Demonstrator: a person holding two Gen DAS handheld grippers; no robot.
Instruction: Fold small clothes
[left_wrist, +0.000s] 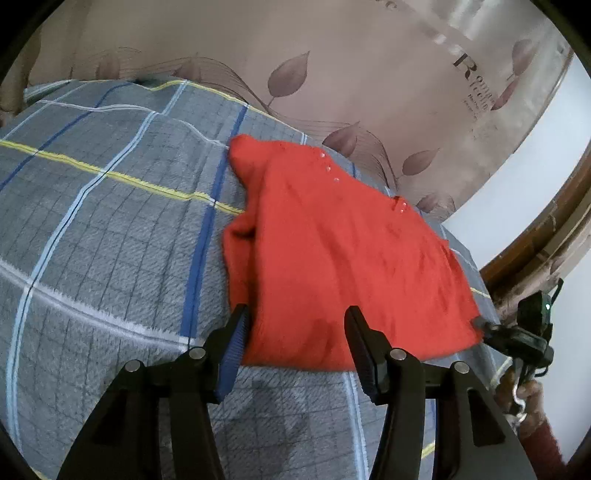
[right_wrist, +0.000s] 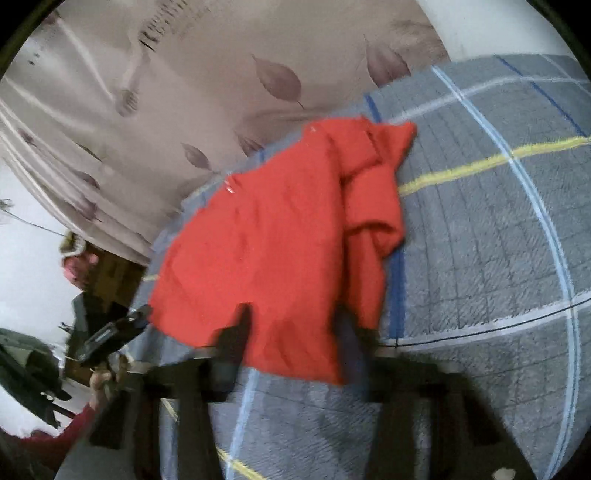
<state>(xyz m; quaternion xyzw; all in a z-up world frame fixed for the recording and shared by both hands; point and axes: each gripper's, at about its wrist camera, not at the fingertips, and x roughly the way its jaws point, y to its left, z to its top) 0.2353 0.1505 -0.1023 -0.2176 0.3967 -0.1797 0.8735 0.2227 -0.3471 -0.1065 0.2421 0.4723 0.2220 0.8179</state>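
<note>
A small red knitted garment (left_wrist: 332, 266) with tiny buttons lies spread on a grey plaid blanket (left_wrist: 103, 229). My left gripper (left_wrist: 297, 325) is open, its blue-padded fingers (left_wrist: 231, 354) straddling the garment's near hem just above the cloth. In the right wrist view the garment (right_wrist: 273, 236) shows a bunched sleeve at its right side. My right gripper (right_wrist: 295, 325) is open over the near hem; the view is blurred. Each gripper appears at the edge of the other's view, the right one (left_wrist: 491, 328) touching the garment's corner, and the left one (right_wrist: 114, 328) at the opposite corner.
A beige curtain with leaf print (left_wrist: 295, 74) hangs behind the bed. A wooden frame (left_wrist: 546, 240) stands at the right. The blanket (right_wrist: 498, 240) stretches wide beside the garment. Dark clutter (right_wrist: 29, 362) lies at the left of the right wrist view.
</note>
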